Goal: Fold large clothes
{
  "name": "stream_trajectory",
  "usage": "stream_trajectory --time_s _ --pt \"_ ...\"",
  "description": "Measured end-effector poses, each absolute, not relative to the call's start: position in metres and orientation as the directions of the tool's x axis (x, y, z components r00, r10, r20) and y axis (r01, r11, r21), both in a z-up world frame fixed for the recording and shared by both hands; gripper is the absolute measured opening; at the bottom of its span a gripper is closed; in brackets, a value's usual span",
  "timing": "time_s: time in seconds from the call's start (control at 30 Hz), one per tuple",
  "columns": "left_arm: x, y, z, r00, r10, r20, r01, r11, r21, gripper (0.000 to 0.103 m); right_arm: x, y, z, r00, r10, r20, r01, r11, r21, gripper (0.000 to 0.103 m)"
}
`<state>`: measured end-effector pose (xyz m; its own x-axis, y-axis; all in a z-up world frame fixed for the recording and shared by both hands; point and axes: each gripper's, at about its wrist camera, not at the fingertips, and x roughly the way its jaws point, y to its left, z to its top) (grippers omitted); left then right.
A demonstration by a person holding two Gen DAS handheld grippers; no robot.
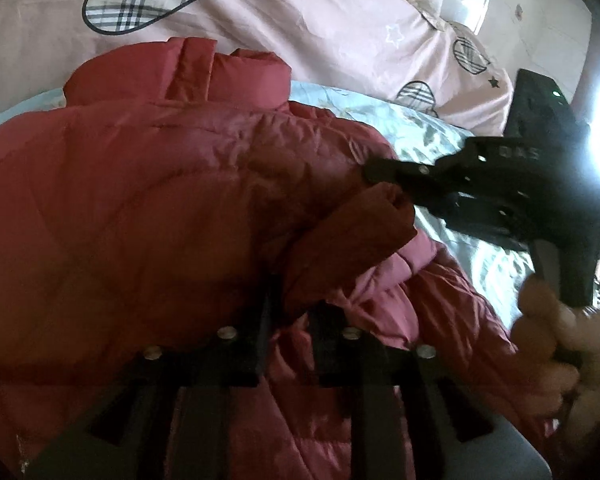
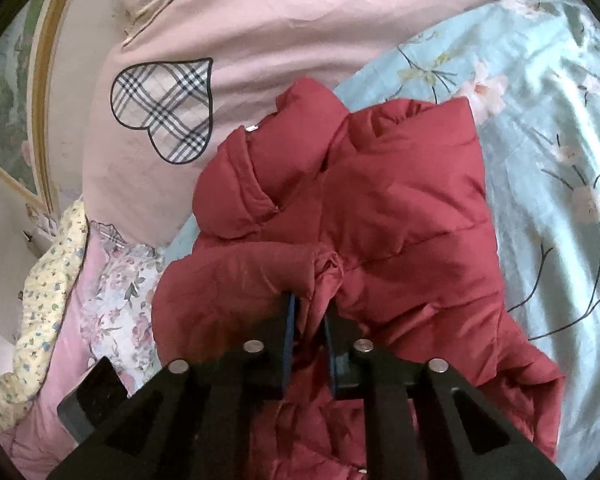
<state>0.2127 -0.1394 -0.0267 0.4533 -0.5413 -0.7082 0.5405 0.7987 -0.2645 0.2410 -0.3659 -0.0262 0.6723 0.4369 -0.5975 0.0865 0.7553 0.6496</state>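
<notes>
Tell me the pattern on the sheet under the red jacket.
Light blue sheet with pink blossoms on dark branches; clearest in the right wrist view.

bare floral sheet (image 2: 548, 128) open right of red jacket (image 2: 400, 208), pink quilt (image 2: 284, 20) heaped behind

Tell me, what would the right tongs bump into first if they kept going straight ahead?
Probably more of the puffy dark red quilted jacket: the right tongs are already shut on its sleeve cuff, and the jacket's body lies just beyond, though depth is hard to judge.
</notes>
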Motion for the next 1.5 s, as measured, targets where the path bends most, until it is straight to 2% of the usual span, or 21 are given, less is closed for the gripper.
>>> stream_trajectory --time_s 0.03,0.23,0.5,0.63,0.73,0.77,0.83,1.0,1.1,1.27,1.43,1.5 --pt "0.210 -0.136 -0.025 0.443 -0.550 -0.708 0.544 0.793 -0.276 0.025 0.240 -0.365 -0.023 0.677 0.424 -0.602 0.083 0.769 0.634 0.009" --pt "0.202 -0.099 -0.010 0.452 -0.558 -0.696 0.531 0.795 -0.293 0.026 0.233 -0.378 -0.008 0.705 0.352 -0.615 0.087 0.819 0.568 0.008" --pt "0.243 -0.036 0.018 0.570 -0.452 -0.686 0.397 0.883 -0.251 0.026 0.239 -0.392 -0.025 0.680 0.249 -0.689 0.144 0.877 0.458 0.008" --pt "0.270 -0.013 0.013 0.581 -0.418 -0.698 0.328 0.906 -0.269 0.026 0.240 -0.388 -0.032 0.672 0.190 -0.716 0.162 0.906 0.392 0.008" --pt "0.287 -0.006 -0.003 0.551 -0.410 -0.727 0.306 0.910 -0.281 0.026 0.241 -0.389 -0.037 0.667 0.197 -0.718 0.161 0.903 0.397 0.011" --pt "0.290 -0.006 -0.009 0.539 -0.407 -0.737 0.302 0.911 -0.282 0.026 0.241 -0.390 -0.038 0.666 0.204 -0.717 0.160 0.900 0.405 0.012" --pt "0.296 -0.005 -0.022 0.525 -0.392 -0.755 0.290 0.917 -0.275 0.025 0.238 -0.393 -0.034 0.676 0.209 -0.707 0.159 0.895 0.416 0.021" --pt "0.295 -0.005 -0.037 0.529 -0.379 -0.760 0.277 0.923 -0.268 0.025 0.211 -0.387 0.006 0.766 0.104 -0.635 0.168 0.920 0.353 0.025" --pt "0.294 -0.010 -0.036 0.537 -0.359 -0.763 0.281 0.929 -0.240 0.025 0.207 -0.363 0.021 0.794 0.152 -0.589 0.082 0.933 0.351 0.028" --pt "0.295 -0.010 -0.037 0.541 -0.351 -0.764 0.279 0.932 -0.231 0.025 0.230 -0.313 -0.004 0.720 0.177 -0.671 -0.001 0.967 0.254 0.030" --pt "0.292 -0.013 -0.036 0.555 -0.315 -0.769 0.288 0.941 -0.178 0.025 0.250 -0.307 -0.053 0.632 0.069 -0.772 0.063 0.988 0.140 0.027" --pt "0.291 -0.009 -0.035 0.551 -0.320 -0.771 0.285 0.940 -0.186 0.025 0.252 -0.316 -0.064 0.627 0.080 -0.775 0.085 0.982 0.170 0.024"
